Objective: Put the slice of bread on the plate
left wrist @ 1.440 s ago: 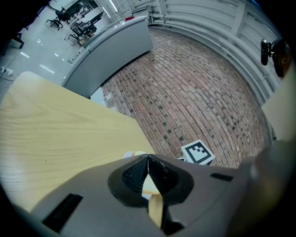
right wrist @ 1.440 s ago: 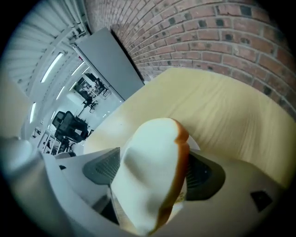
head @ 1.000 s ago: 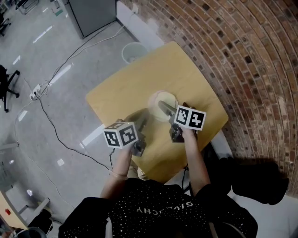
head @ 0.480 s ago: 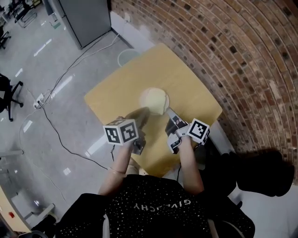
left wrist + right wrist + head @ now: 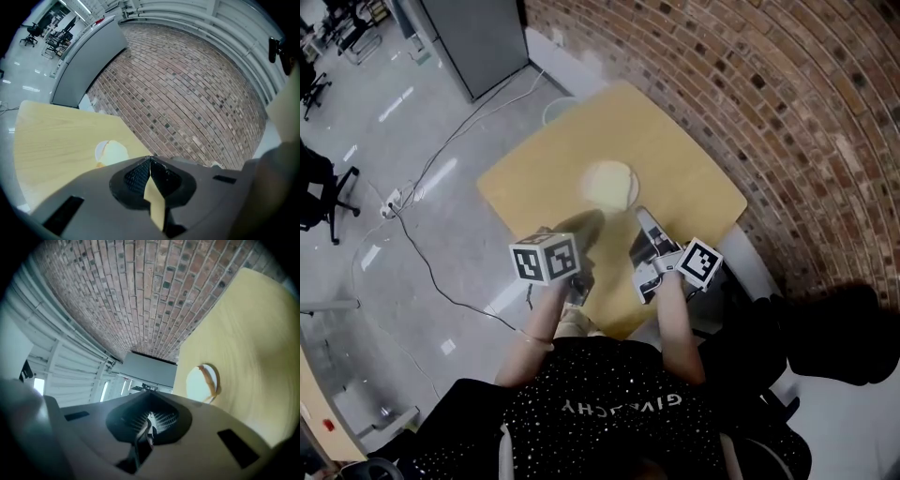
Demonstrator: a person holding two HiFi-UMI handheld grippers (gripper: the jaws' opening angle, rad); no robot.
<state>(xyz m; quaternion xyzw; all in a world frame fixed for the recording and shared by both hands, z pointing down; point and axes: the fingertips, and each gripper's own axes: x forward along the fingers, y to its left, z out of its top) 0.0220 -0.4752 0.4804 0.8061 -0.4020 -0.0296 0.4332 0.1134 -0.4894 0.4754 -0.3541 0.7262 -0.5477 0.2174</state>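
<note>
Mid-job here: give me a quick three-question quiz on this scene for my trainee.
1. True or false: the slice of bread already lies on the plate.
2. Does the left gripper or the right gripper hold anything? A: left. B: right. C: neither.
3. Fill in: the table stands beside a ____ wall.
Key: 1 true; 2 C; 3 brick.

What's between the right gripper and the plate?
Only bare table separates the right gripper from the plate, which holds the bread. The head view shows it, the right gripper view too.
</note>
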